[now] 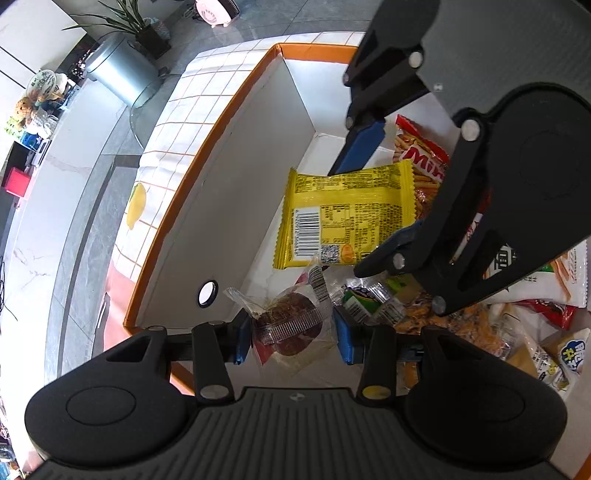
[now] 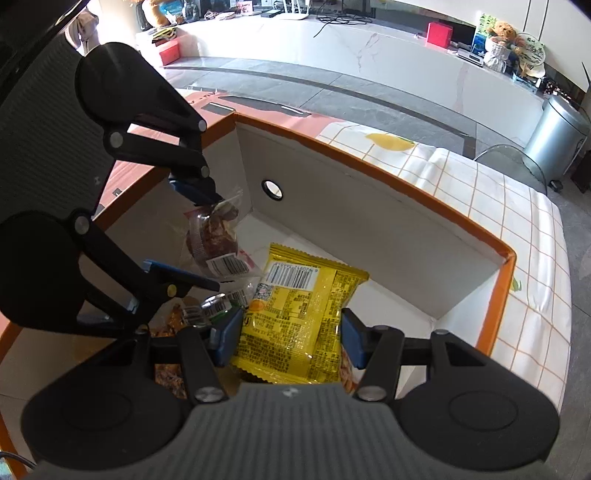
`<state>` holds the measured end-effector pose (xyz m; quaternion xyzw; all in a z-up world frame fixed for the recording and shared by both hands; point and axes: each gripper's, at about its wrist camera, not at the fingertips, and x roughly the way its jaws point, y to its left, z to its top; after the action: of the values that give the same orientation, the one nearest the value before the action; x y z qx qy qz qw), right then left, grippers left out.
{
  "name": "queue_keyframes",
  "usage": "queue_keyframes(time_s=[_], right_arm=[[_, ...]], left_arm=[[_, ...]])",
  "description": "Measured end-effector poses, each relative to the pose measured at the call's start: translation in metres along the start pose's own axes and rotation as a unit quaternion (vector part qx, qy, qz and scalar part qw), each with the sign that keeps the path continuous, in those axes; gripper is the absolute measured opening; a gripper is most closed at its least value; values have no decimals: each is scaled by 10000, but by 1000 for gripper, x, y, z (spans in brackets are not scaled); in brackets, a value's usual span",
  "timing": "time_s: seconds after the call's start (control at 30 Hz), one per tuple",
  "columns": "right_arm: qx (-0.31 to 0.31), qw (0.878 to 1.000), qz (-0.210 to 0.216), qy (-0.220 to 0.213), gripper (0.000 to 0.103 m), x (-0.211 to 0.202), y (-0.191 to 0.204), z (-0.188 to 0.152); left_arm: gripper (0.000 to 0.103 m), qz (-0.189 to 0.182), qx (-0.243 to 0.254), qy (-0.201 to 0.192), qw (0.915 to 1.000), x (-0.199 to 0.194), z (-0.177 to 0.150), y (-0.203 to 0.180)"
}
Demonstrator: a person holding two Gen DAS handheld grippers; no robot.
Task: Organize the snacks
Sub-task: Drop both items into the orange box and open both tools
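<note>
A brown pastry in clear wrap [image 1: 288, 325] sits between the blue pads of my left gripper [image 1: 293, 339], which is shut on it. The right wrist view shows that pastry [image 2: 218, 236] hanging in the left gripper [image 2: 218, 240] over the box's left end. My right gripper [image 2: 290, 338] is shut on a yellow snack packet [image 2: 295, 306], barcode side up. From the left wrist view that yellow packet [image 1: 347, 214] hangs in the right gripper [image 1: 345, 221]. Both grippers point down into a white box with an orange rim [image 1: 207, 147], whose rim [image 2: 369, 162] runs along the far side.
Inside the box lie a red stick-snack packet [image 1: 421, 155] and a heap of several mixed snacks [image 1: 461, 325]. The box stands on a white cloth with an orange grid [image 2: 498, 206]. A grey metal bin [image 1: 122, 70] and a potted plant [image 1: 129, 18] stand on the floor beyond.
</note>
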<state>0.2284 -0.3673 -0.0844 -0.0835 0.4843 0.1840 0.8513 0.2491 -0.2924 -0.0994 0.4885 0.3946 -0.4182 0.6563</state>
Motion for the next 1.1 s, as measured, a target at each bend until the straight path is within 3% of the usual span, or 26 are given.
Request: queue_keyframes(time_s=[0.33, 0.5, 0.63, 0.77, 0.93, 1.1], right_arm=[[-165, 9992, 35, 365, 55, 12, 8, 22], [-94, 9989, -15, 451, 55, 14, 6, 27], [-20, 9987, -45, 501, 56, 9, 8, 36], [35, 9985, -134, 523, 65, -4, 12, 43], [253, 9984, -196, 476, 72, -32, 16, 51], [687, 9963, -255, 445, 72, -67, 23, 54]], left_arm=[[53, -17, -9, -17, 10000, 7, -2, 0], [60, 19, -23, -116, 9999, 3, -5, 0], [73, 112, 0, -241, 9996, -8, -10, -2], [81, 183, -28, -411, 9990, -28, -16, -3], [81, 222, -239, -641, 9974, -62, -23, -2], [82, 435, -505, -829, 9943, -102, -29, -6]])
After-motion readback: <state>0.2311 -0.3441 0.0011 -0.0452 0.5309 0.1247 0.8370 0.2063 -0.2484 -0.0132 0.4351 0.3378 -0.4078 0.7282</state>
